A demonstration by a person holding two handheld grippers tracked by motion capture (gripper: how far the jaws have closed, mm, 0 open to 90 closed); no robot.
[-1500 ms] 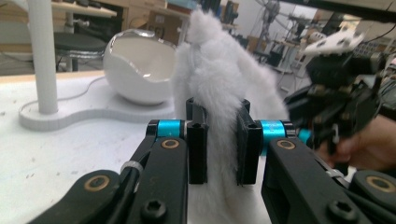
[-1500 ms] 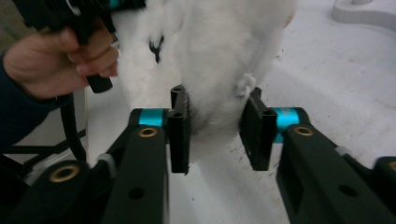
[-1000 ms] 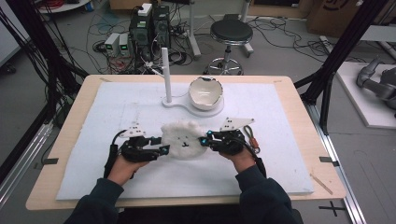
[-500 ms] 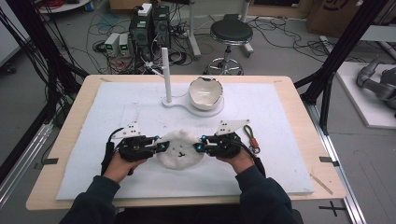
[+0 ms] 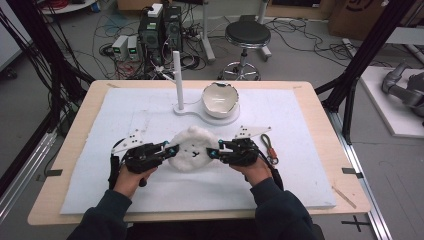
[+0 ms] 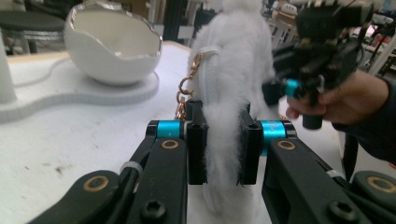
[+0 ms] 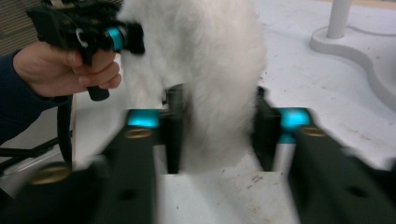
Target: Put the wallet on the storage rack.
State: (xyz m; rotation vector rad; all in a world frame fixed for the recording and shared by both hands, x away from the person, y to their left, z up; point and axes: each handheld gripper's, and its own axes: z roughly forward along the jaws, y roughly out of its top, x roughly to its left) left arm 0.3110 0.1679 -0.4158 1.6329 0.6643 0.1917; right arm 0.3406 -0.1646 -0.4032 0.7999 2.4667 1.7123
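A white fluffy pouch [image 5: 192,147] with a gold clasp lies on the white mat between my two grippers. My left gripper [image 5: 171,150] is shut on its left edge; in the left gripper view the pads [image 6: 198,140] squeeze the fur [image 6: 233,70] thin. My right gripper [image 5: 212,151] is at the pouch's right edge. In the right gripper view its blurred jaws [image 7: 219,135] have just been opening. They stand wider than the left ones, with the fur [image 7: 205,70] loose between them.
A white eggshell-shaped bowl [image 5: 220,97] and a white post [image 5: 177,75] stand on a flat white base behind the pouch. A green strap with a metal ring [image 5: 268,147] lies right of my right hand. The mat's front half is bare.
The left gripper has closed onto the pouch's left edge. The pouch now looks flatter and rounder between the two grippers. Both hands have stayed nearly in place.
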